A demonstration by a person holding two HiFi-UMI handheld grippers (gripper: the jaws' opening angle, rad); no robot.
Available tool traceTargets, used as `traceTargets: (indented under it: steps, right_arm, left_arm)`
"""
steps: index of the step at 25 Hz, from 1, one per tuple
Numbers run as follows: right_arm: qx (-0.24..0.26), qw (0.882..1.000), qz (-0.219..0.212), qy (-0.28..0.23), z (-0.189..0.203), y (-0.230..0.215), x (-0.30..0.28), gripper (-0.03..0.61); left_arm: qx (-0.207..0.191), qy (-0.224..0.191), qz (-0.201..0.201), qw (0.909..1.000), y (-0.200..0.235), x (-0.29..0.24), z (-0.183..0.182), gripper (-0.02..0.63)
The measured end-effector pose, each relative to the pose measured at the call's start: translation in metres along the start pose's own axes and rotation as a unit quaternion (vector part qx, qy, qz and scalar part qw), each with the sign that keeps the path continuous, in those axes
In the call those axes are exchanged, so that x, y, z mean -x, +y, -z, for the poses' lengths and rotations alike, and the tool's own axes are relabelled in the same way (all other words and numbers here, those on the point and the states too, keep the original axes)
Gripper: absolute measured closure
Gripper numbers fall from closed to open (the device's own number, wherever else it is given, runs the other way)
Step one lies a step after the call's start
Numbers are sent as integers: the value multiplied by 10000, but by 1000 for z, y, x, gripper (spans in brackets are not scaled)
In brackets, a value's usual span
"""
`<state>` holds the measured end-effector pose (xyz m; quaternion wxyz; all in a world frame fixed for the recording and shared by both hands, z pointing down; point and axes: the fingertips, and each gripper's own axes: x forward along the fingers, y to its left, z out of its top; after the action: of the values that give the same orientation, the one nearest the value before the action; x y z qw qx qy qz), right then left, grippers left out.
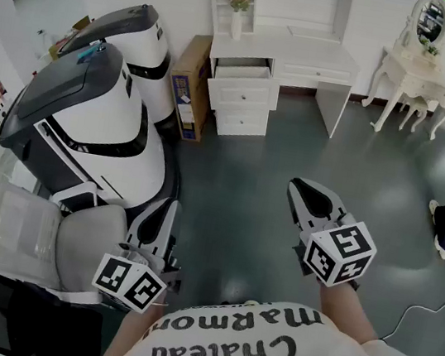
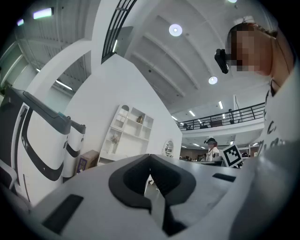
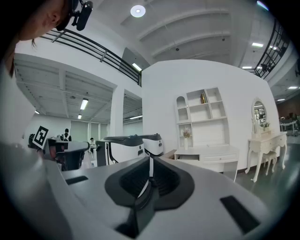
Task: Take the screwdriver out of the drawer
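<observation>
Three drawers sit one on top of the other on the left side of the white desk (image 1: 309,57), far away by the wall. The top drawer (image 1: 244,70) is pulled out a little. It is too far and too small to see what is inside, so I cannot tell where the screwdriver is. A vase of flowers (image 1: 237,18) stands on the shelf above the desk, and a brown box (image 1: 189,84) leans just left of the drawers.

Both grippers are held low and close to the person's body, well apart from the desk. They point about level toward the far wall. The left gripper (image 1: 168,204) is near a big white machine (image 1: 97,124). Its jaws are closed together with nothing between them. The right gripper (image 1: 296,186) is over the grey floor (image 1: 293,155). Its jaws are closed too and hold nothing.
</observation>
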<state>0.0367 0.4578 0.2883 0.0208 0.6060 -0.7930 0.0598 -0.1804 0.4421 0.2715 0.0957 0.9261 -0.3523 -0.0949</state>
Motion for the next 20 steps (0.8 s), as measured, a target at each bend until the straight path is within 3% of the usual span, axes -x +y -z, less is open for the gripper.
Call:
traceTargets:
  steps: [9, 16, 20]
  right_arm:
    - [-33, 9998, -158, 64, 8, -43, -16, 537]
    - [-750, 9963, -301, 300, 33, -71, -41, 537]
    - [-430, 9967, -284, 631, 46, -87, -68, 537]
  left_arm:
    - [5, -54, -179, 9998, -2, -35, 17, 591]
    - [281, 139, -332, 9990, 13, -54, 41, 591]
    - [340, 269, -164, 9989, 29, -96, 49, 591]
